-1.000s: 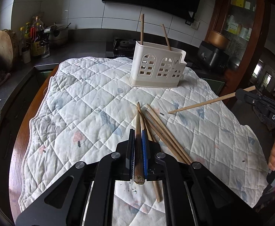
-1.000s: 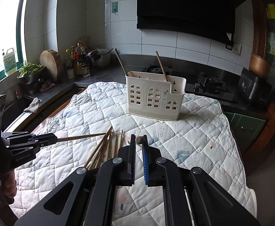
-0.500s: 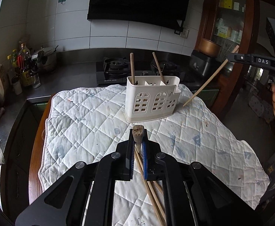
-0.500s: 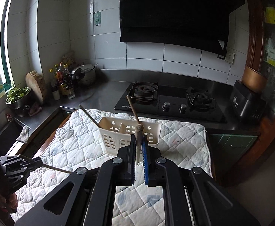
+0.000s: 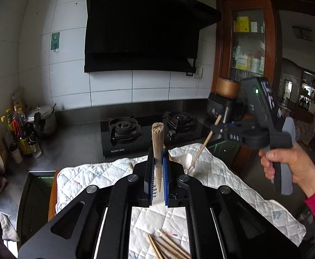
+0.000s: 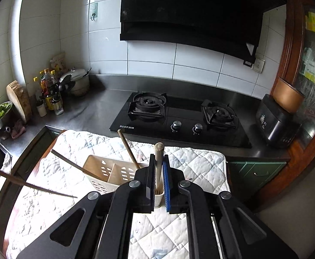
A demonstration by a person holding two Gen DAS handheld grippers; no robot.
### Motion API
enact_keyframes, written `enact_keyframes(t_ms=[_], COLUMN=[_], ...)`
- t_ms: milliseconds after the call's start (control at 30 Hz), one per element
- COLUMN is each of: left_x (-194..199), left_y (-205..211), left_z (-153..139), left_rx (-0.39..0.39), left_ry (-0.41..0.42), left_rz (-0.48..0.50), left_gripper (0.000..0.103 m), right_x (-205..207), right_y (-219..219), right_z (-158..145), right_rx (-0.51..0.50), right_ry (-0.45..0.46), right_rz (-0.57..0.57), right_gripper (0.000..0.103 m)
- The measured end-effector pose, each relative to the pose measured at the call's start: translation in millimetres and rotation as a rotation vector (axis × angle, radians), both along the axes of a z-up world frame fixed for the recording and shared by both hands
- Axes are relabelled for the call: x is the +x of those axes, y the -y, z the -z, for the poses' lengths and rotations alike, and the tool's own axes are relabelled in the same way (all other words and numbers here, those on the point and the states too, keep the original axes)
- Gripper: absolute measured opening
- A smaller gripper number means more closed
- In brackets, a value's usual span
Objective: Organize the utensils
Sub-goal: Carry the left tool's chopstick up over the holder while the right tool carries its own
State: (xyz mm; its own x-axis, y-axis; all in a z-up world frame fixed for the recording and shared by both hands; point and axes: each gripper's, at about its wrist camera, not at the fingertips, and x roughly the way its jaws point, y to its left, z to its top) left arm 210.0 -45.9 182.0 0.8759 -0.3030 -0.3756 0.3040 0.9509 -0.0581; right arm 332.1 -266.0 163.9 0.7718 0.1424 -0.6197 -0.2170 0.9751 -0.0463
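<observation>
Both claws are clamped: left claw (image 5: 158,168) and right claw (image 6: 158,172) each grip one chopstick (image 5: 157,149). Light, stiff, smooth wood; hold it mid-shaft, firmly, above the caddy (image 6: 105,173).

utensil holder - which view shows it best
The right wrist view: the white utensil holder shows its open top, divider and slotted wall, with two chopsticks leaning in it. In the left wrist view only a white sliver shows behind the tongs.
</observation>
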Motion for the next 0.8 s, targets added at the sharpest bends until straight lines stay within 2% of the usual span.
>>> enact_keyframes(t_ms=[100, 233, 400, 700, 800], left_x=[24, 65, 109, 138, 142], left_y=[5, 11, 18, 14, 14], left_z=[-9, 2, 32, 71, 76], left_rx=[0.005, -0.02, -0.007, -0.02, -0.015], left_ry=[0.033, -0.033, -0.133, -0.227, -0.237], left_rz=[-0.038, -0.064, -0.093, -0.109, -0.124], left_gripper=[0.006, 0.006, 0.006, 0.007, 0.007], right_x=[9, 15, 23, 31, 31], right_y=[-2, -7, -8, -4, -1], right_z=[14, 26, 37, 51, 51], right_rx=[-0.017, -0.036, -0.047, -0.047, -0.033], right_ry=[-0.022, -0.043, -0.061, -0.065, -0.063], right_rz=[-0.008, -0.016, -0.021, -0.018, -0.016], right_gripper=[0.006, 0.007, 0.006, 0.007, 0.01])
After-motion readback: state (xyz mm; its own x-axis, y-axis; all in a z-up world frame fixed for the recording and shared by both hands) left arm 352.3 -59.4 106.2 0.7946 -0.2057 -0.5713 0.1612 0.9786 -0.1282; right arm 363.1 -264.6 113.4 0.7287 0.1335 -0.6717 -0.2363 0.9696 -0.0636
